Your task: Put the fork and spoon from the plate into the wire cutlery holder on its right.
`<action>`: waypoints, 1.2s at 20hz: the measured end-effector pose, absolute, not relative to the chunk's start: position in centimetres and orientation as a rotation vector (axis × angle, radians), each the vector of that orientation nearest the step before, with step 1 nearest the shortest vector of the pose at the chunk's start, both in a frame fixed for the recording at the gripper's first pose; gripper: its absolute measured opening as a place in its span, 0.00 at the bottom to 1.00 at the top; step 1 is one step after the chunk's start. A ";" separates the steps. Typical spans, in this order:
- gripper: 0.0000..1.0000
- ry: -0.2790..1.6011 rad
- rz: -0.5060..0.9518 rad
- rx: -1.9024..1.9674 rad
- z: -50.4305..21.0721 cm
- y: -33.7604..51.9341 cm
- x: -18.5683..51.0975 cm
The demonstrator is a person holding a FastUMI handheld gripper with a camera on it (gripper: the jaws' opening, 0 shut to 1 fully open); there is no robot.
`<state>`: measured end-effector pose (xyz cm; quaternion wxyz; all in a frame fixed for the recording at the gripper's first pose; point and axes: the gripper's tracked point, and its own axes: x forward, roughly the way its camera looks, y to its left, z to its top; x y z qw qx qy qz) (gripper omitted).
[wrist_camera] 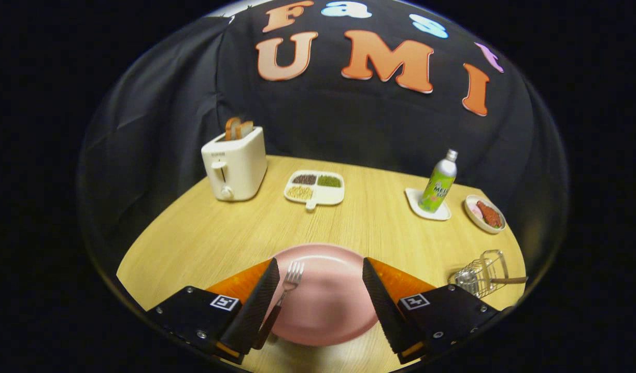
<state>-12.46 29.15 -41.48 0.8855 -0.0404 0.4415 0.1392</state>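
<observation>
Gripper view: fork (285, 295) on plate (328, 311), tines pointing away, between parted jaws.

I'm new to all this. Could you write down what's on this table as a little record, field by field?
gripper: fingers open, spread over the plate, holding nothing
pink plate: between the fingers, on the wooden table
fork: on the plate, next to one finger, tines pointing away
wire cutlery holder: right of the plate, a wooden-looking handle sticking out of it
spoon: possibly that handle; cannot tell
far side: toaster with bread, divided dish, bottle on a small white tray, small dish of food
</observation>
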 end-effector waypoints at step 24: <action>0.13 1.258 0.403 -0.177 -48.8 30.8 -18.3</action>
